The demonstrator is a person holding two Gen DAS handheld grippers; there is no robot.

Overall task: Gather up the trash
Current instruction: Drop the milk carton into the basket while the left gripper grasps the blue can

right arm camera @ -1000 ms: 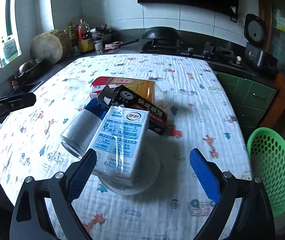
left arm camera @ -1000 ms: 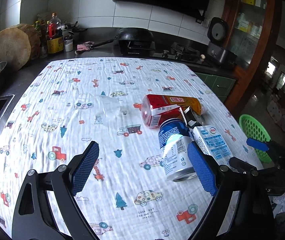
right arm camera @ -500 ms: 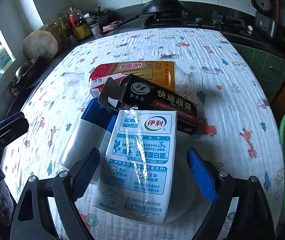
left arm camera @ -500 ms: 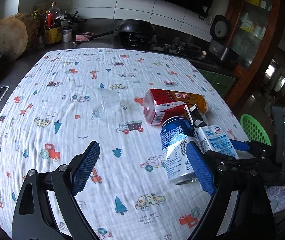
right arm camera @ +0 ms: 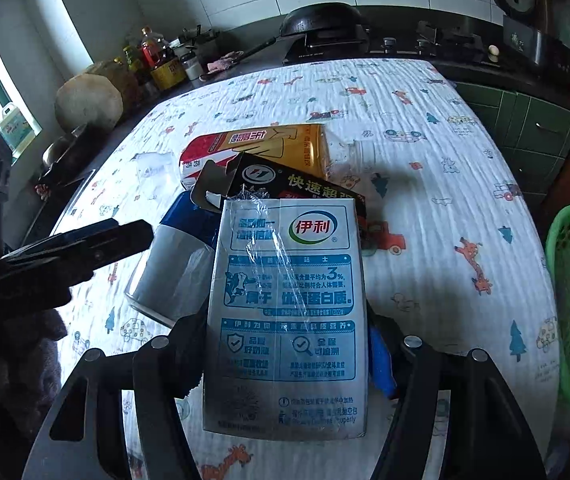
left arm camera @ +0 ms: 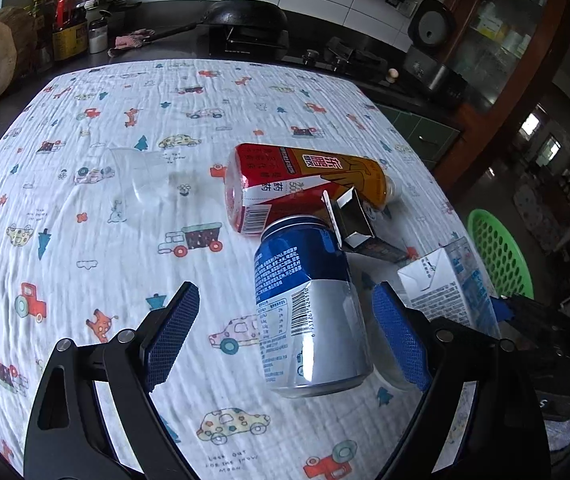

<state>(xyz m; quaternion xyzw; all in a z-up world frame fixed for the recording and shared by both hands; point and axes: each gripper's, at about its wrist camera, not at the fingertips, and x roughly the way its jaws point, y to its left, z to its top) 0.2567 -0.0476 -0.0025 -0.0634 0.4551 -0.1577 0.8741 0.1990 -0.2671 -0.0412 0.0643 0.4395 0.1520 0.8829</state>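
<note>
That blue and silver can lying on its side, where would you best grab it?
Across the round body of the can, one finger on each curved side, coming from its silver bottom end. The left gripper is open and already lined up there; the far end is crowded by the black box.

Left wrist view: low, close behind blue-and-silver drink can (left arm camera: 309, 308). Right wrist view: nearer, behind white-and-blue milk carton (right arm camera: 289, 320). Both share patterned tablecloth (left arm camera: 125, 240).

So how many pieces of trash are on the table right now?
5: a milk carton between the right jaws, a blue can beside it, a black box, a red-yellow bottle and a clear cup. More may be hidden.
</note>
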